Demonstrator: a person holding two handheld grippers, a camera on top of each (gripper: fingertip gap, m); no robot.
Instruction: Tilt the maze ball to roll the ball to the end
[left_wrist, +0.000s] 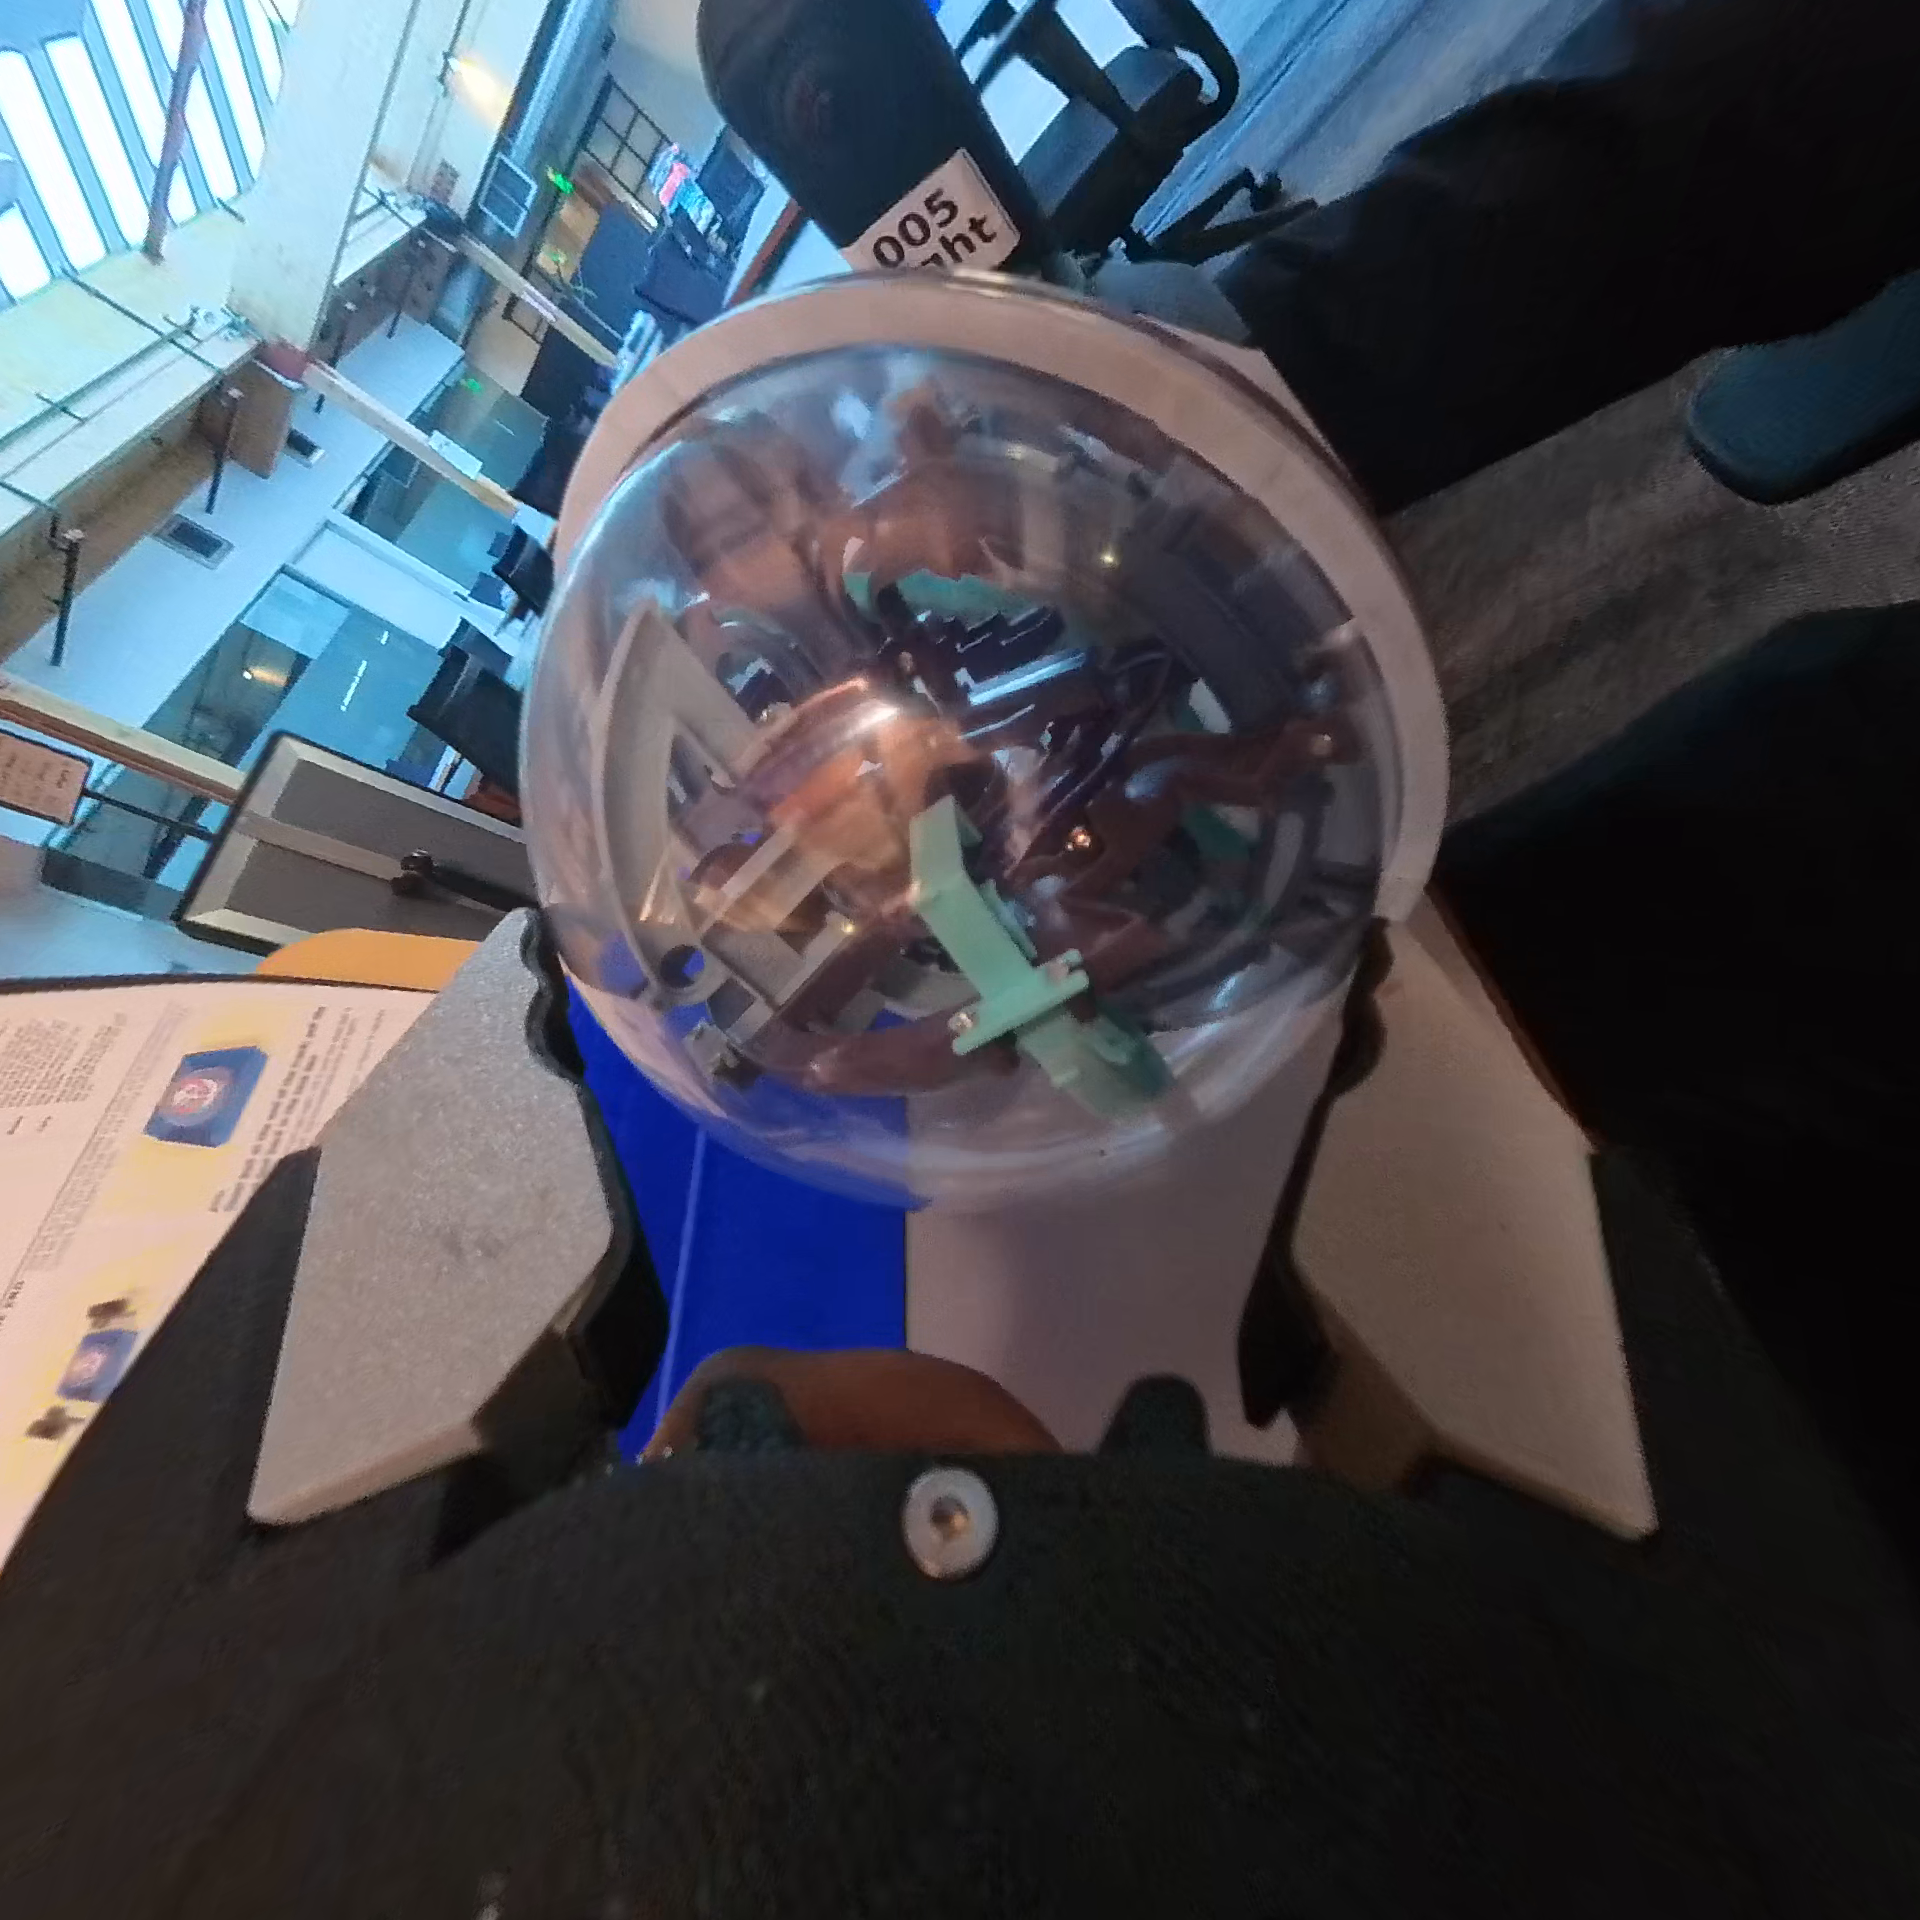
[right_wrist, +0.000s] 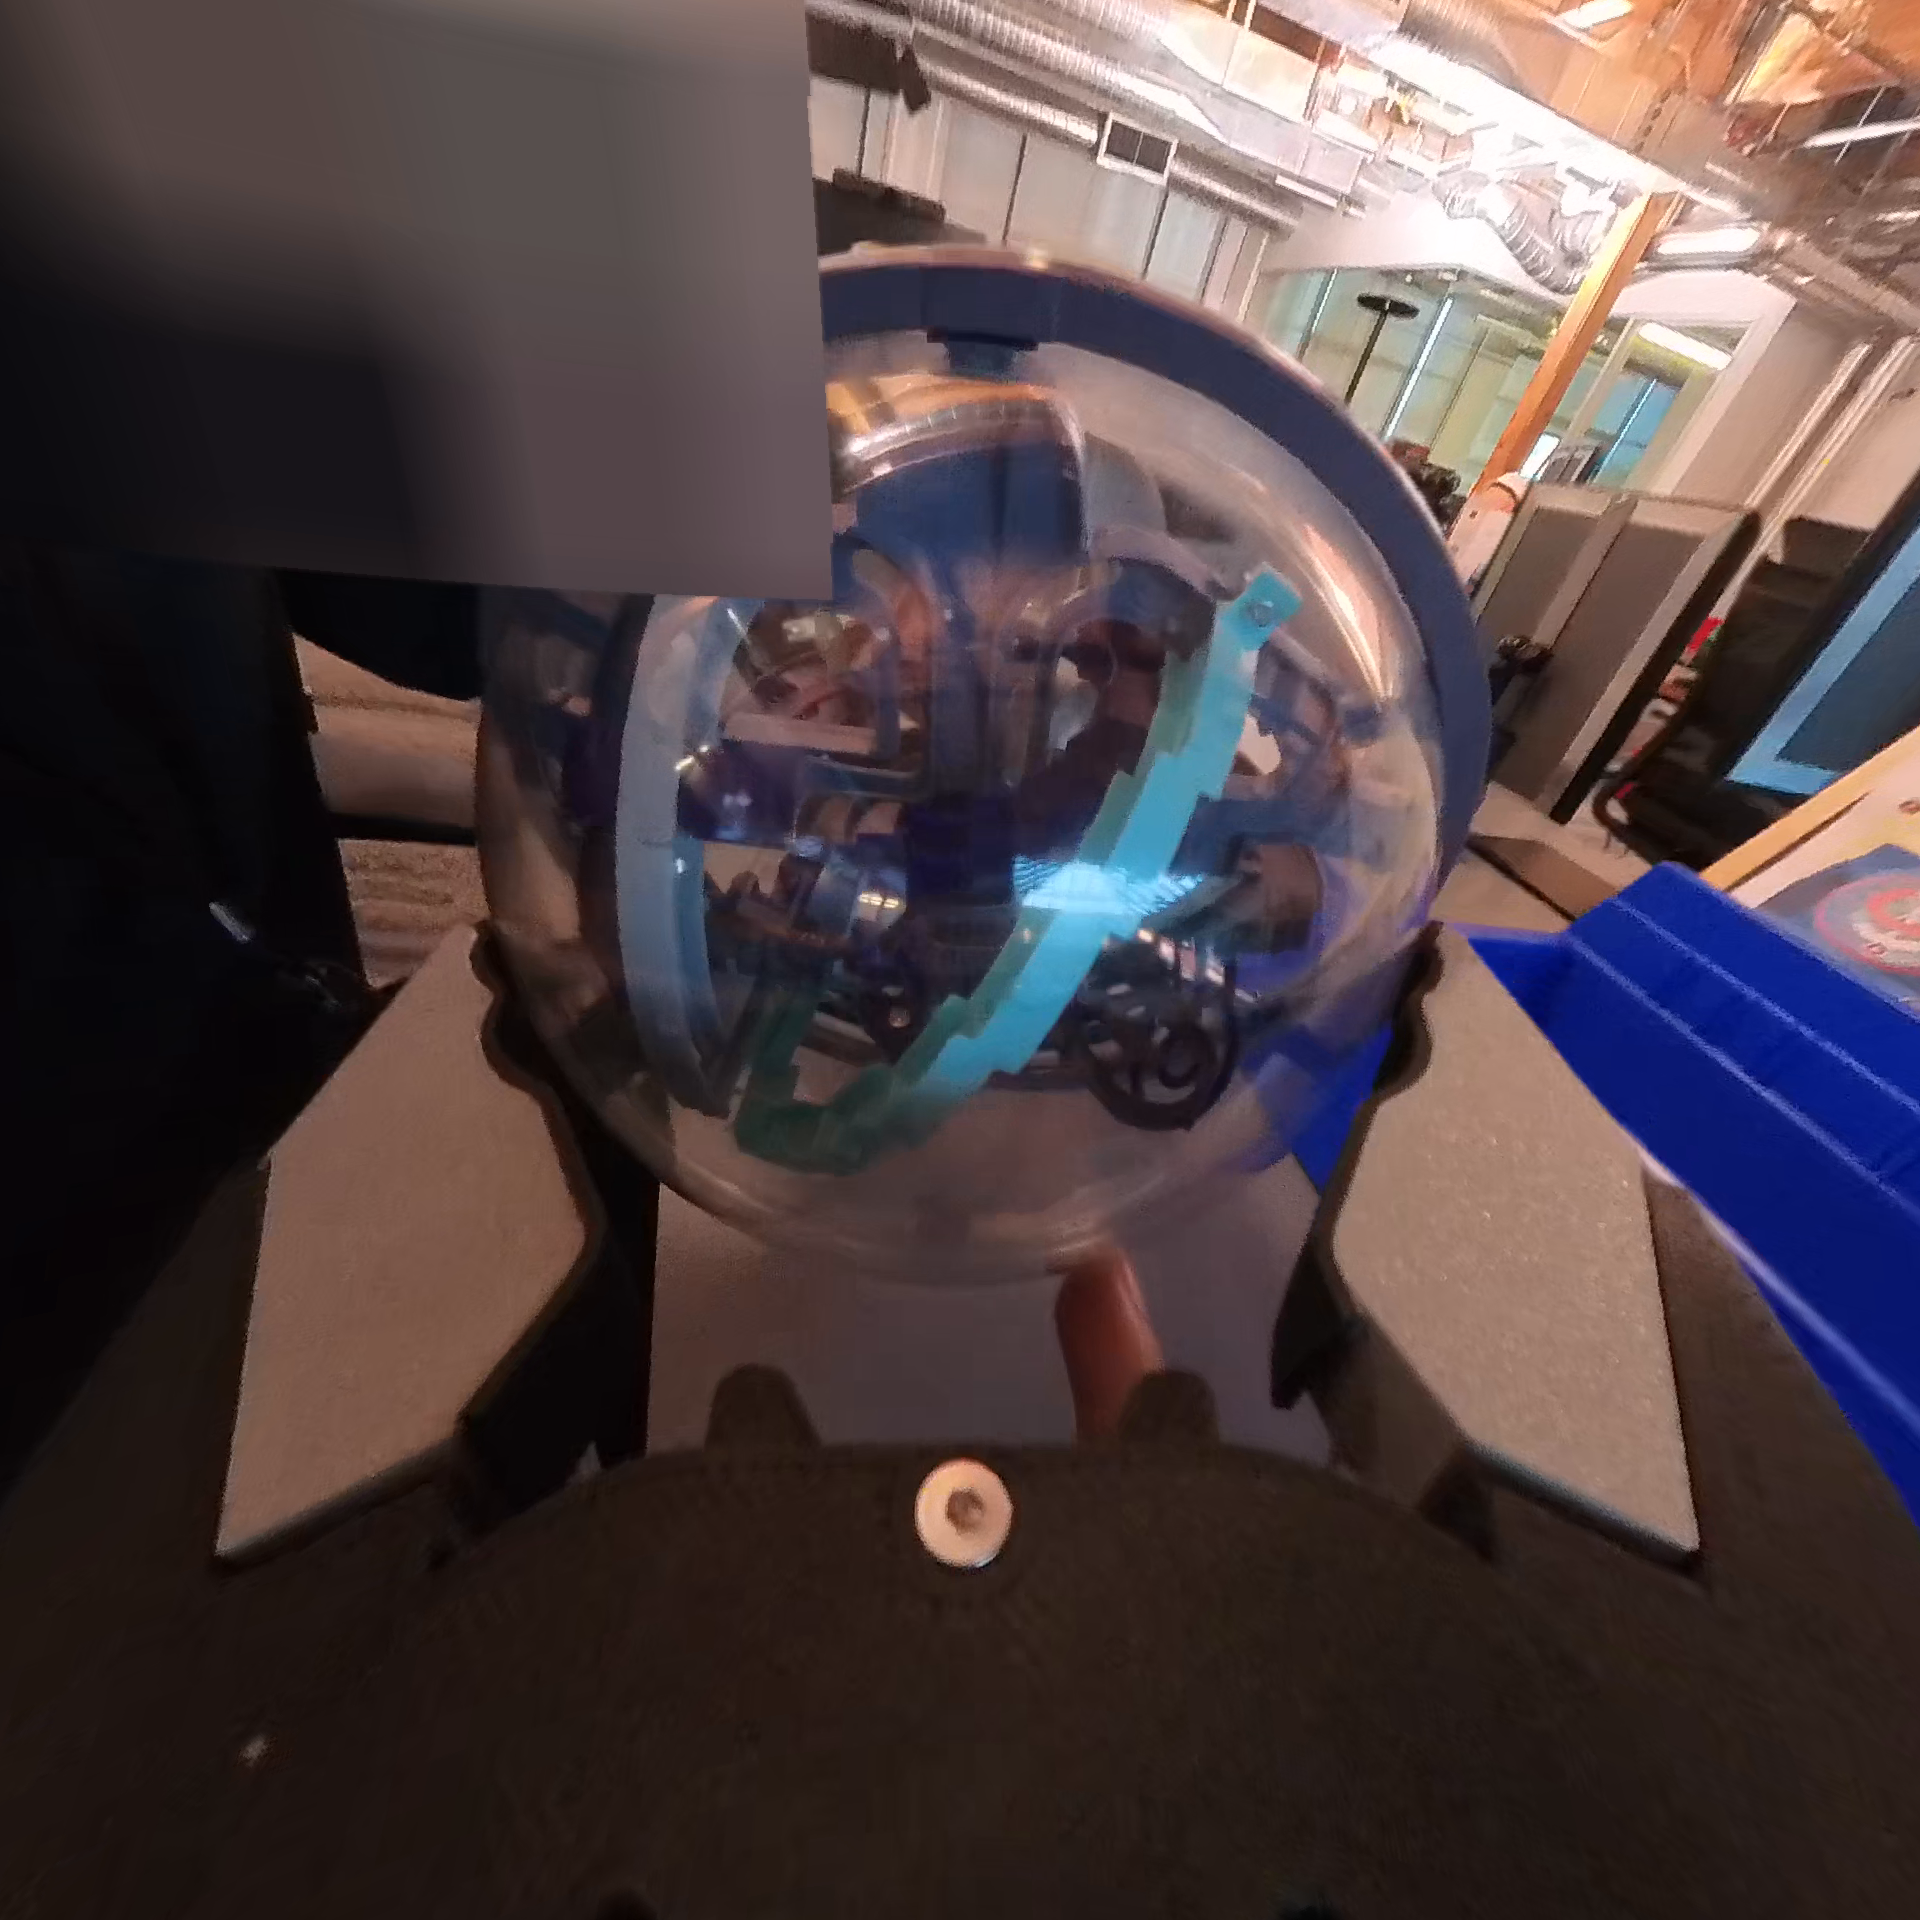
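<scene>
the clear plastic maze ball (left_wrist: 977, 748), a transparent sphere with a ring round its middle and brown, grey and mint-green tracks inside, is held up off the desk between the two grippers. the left gripper (left_wrist: 956, 935) has its grey fingers (left_wrist: 457, 1174) spread wide and pressed against opposite sides of the sphere; the right gripper (right_wrist: 956, 945) holds it the same way from the far side, fingers (right_wrist: 416, 1226) wide around the shell.

as for progress, i judge the tilting is under way but not finished. a tiny shiny bead (left_wrist: 1081, 834) sits on a brown track right of the sphere's centre in the left wrist view; whether that is the rolling ball, and how near the end it lies, i cannot tell.

the left wrist view alone shows the other gripper's black body behind the sphere and a printed paper sheet (left_wrist: 156, 1122) left of it. the right wrist view alone shows a blue plastic bin (right_wrist: 1714, 1018) right of the sphere and the long turquoise stepped track (right_wrist: 1122, 883) across its front.
</scene>
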